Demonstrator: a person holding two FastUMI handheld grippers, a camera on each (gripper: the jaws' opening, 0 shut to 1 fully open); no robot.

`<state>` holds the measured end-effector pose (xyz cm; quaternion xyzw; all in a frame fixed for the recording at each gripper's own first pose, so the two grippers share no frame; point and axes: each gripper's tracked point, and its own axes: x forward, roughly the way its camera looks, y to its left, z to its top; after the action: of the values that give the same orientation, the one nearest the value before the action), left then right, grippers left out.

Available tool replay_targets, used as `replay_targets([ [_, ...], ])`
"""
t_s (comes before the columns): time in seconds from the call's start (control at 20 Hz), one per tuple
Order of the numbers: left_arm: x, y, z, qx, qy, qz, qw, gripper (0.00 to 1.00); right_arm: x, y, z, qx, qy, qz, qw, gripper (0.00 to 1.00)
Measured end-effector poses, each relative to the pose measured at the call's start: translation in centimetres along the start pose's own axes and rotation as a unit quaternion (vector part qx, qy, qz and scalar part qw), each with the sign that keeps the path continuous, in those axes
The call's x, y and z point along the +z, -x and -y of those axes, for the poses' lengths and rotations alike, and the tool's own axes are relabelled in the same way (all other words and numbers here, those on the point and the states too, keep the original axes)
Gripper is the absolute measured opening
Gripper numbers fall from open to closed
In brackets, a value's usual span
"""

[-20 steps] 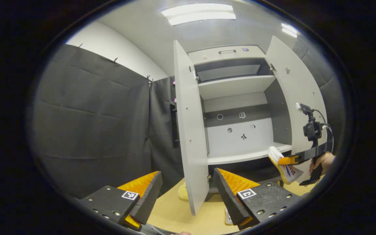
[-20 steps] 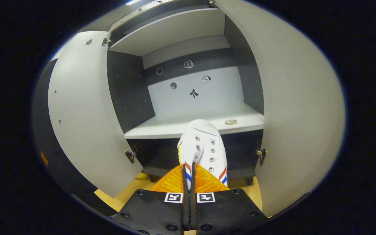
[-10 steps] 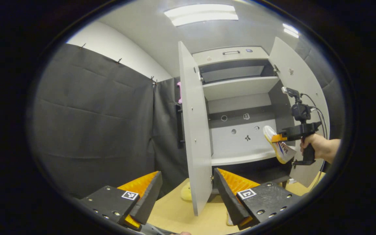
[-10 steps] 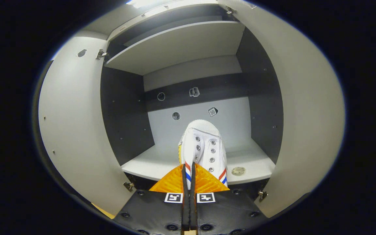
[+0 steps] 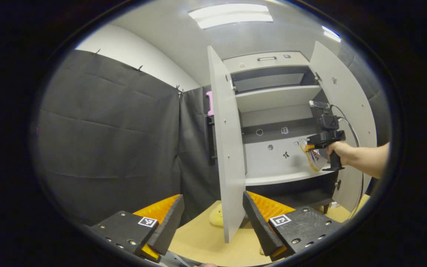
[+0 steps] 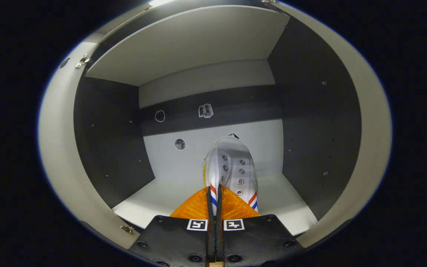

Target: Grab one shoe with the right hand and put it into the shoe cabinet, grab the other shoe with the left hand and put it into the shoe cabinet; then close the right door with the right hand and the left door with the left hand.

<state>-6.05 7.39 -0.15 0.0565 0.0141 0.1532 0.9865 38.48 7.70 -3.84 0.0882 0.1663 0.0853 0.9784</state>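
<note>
My right gripper is shut on the heel end of a white shoe with red and blue stripes. It holds the shoe toe-forward inside the shoe cabinet, above the pale middle shelf. In the left gripper view the same shoe hangs from the right gripper in a hand, just over the shelf. My left gripper is open and holds nothing, low in front of the cabinet. A pale yellow shape on the floor, half hidden by the left door, may be the other shoe.
Both cabinet doors stand wide open: the left door edge-on close ahead of my left gripper, the right door behind the person's forearm. An upper shelf sits above. The floor is tan wood.
The right gripper has carried the shoe up and forward, from below shelf level into the cabinet compartment. My left gripper has drifted slightly left and stays open.
</note>
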Motion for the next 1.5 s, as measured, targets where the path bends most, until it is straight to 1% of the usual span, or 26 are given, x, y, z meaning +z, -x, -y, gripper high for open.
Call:
replay_targets([
  [0.2, 0.0, 0.1, -0.2, 0.009, -0.004, -0.002, 1.0, 0.94, -1.8, -3.7, 0.3, -0.022, 0.01, -0.039, 0.999, 0.01],
  [0.4, -0.1, 0.3, -0.5, 0.016, -0.007, -0.004, 1.0, 0.94, -2.8, -4.8, 0.7, -0.035, 0.015, -0.064, 0.997, 0.02],
  [0.45, -0.2, 0.2, -0.6, 0.016, -0.006, -0.005, 1.0, 0.94, -3.1, -4.7, 0.9, -0.039, 0.018, -0.066, 0.997, 0.06],
  [0.5, -0.3, 0.2, -0.6, 0.016, -0.006, -0.006, 1.0, 0.94, -2.6, -4.6, 0.7, -0.036, 0.021, -0.056, 0.998, 0.1],
  [0.55, -0.4, 0.3, -0.5, 0.014, -0.006, -0.007, 1.0, 0.94, -1.8, -4.5, 0.6, -0.038, 0.024, -0.041, 0.998, 0.24],
  [0.6, -0.4, 0.2, -0.4, 0.01, -0.005, -0.008, 1.0, 0.94, -0.9, -3.9, 0.4, -0.034, 0.025, -0.027, 0.999, 0.28],
  [0.7, -0.5, 0.1, -0.2, -0.001, -0.002, -0.01, 1.0, 0.94, 0.4, -2.2, -1.0, -0.011, 0.022, -0.005, 1.0, 0.54],
  [0.75, -0.6, 0.1, 0.0, -0.009, 0.0, -0.01, 1.0, 0.94, 1.1, -1.1, -1.3, -0.004, 0.025, 0.01, 1.0, 0.78],
  [0.85, -0.9, -0.2, 0.5, -0.029, 0.002, -0.012, 1.0, 0.94, 2.4, 1.3, -1.8, 0.002, 0.04, 0.042, 0.998, 0.98],
  [1.1, -1.7, -0.9, 2.0, -0.083, 0.007, -0.005, 0.997, 0.94, 4.5, 8.6, -2.1, 0.008, 0.069, 0.109, 0.992, 0.98],
  [1.2, -2.4, -1.3, 2.7, -0.109, 0.016, -0.008, 0.994, 0.94, 4.9, 11.4, -1.6, 0.002, 0.085, 0.129, 0.988, 0.98],
  [1.25, -2.6, -1.3, 3.0, -0.122, 0.02, -0.011, 0.992, 0.94, 4.9, 13.0, -1.3, -0.001, 0.091, 0.138, 0.986, 0.94],
  [1.3, -2.8, -1.3, 3.2, -0.132, 0.024, -0.012, 0.991, 0.94, 5.0, 14.3, -1.1, -0.004, 0.095, 0.144, 0.985, 0.94],
  [1.35, -2.9, -1.6, 3.7, -0.143, 0.026, -0.014, 0.989, 0.94, 4.8, 15.6, -0.7, -0.007, 0.096, 0.149, 0.984, 0.99],
  [1.5, -3.8, -2.9, 5.9, -0.17, 0.033, -0.023, 0.985, 0.94, 4.4, 19.3, 0.5, -0.02, 0.099, 0.159, 0.982, 1.0],
])
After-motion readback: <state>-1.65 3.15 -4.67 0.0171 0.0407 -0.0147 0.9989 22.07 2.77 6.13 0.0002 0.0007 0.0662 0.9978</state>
